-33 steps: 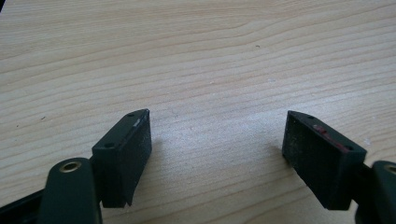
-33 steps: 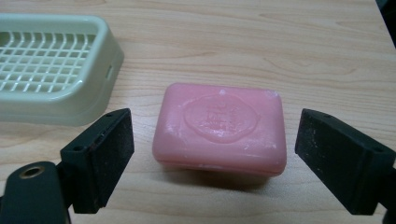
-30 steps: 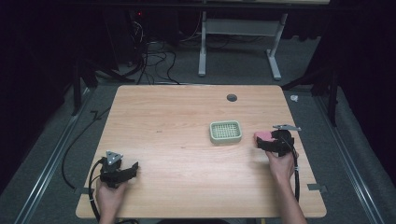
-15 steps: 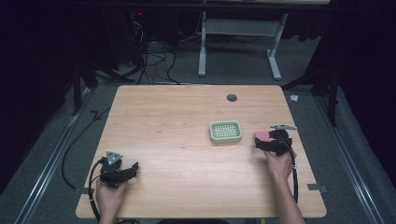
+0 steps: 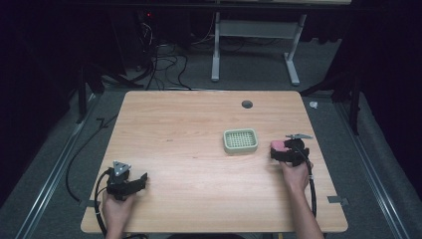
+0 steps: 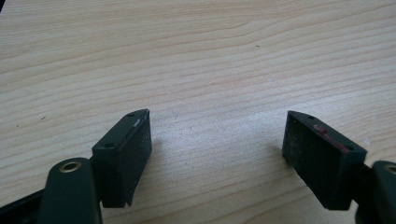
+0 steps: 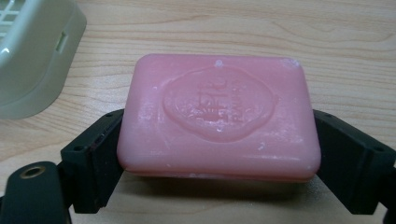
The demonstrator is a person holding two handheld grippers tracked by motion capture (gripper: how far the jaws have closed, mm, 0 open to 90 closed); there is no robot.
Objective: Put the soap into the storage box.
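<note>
Right gripper view shows the right claw (image 7: 219,154) clenched on a pink soap bar (image 7: 219,116) at frame centre, just above the worktop (image 7: 233,28), with a pale green soap dish (image 7: 32,56) at upper left, while the left claw (image 6: 217,154) stands released over bare wood.
</note>
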